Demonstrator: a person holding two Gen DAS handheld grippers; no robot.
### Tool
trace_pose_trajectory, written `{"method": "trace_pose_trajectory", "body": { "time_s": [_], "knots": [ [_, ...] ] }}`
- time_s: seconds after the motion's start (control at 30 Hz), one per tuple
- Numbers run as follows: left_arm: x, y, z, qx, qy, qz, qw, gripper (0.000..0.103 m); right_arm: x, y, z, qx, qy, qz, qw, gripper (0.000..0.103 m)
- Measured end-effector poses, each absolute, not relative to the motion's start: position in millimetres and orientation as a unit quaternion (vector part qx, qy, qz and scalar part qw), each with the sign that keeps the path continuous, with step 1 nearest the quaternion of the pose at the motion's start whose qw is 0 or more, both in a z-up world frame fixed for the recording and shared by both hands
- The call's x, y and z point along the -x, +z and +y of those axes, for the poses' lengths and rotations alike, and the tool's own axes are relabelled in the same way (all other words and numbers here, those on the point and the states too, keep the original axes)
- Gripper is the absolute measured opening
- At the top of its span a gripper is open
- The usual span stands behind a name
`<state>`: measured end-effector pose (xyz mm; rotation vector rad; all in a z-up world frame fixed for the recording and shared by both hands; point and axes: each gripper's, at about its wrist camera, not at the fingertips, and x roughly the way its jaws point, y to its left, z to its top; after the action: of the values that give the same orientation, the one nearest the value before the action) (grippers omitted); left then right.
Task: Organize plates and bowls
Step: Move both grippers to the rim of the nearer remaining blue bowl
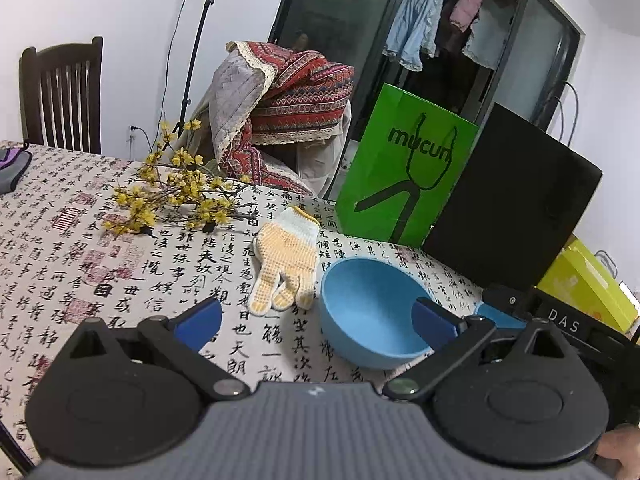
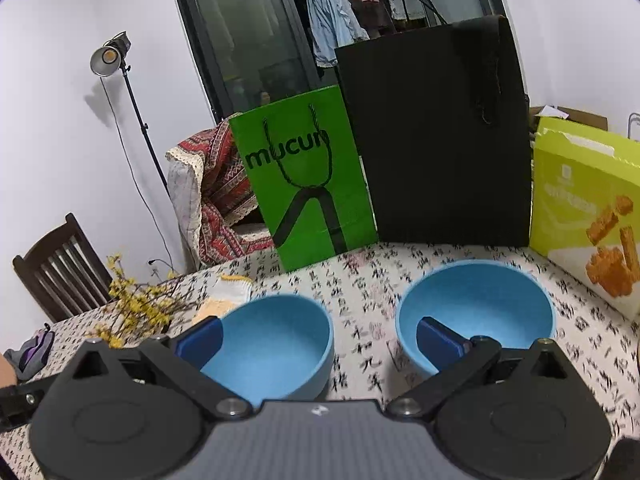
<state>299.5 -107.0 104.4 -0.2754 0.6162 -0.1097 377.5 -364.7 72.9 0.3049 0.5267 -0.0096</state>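
Two light blue bowls stand upright on the calligraphy-print tablecloth. In the right wrist view the left bowl (image 2: 276,344) and the right bowl (image 2: 476,312) sit side by side, a hand's width apart. My right gripper (image 2: 320,340) is open above the gap between them, one fingertip over each bowl. In the left wrist view one bowl (image 1: 372,312) lies ahead, and my left gripper (image 1: 318,320) is open, its right fingertip over the bowl's inside. A sliver of the second bowl (image 1: 496,316) shows behind the other gripper's black body.
A dotted work glove (image 1: 284,260) lies left of the bowl, with yellow flower twigs (image 1: 176,192) beyond. A green paper bag (image 2: 304,184), a black bag (image 2: 436,132) and a yellow-green box (image 2: 588,208) stand along the table's far edge. Dark chair (image 1: 60,92) at left.
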Motion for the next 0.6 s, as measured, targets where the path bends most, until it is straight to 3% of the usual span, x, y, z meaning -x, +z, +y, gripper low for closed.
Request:
{"method": "trace_pose_trajectory", "body": {
  "time_s": [0.6],
  "knots": [
    [-343.2, 88.3, -132.1, 0.11, -0.007, 0.307, 0.945, 0.103, -427.0, 53.1, -381.1, -0.153, 0.011, 0.28, 0.948, 0.103]
  ]
}}
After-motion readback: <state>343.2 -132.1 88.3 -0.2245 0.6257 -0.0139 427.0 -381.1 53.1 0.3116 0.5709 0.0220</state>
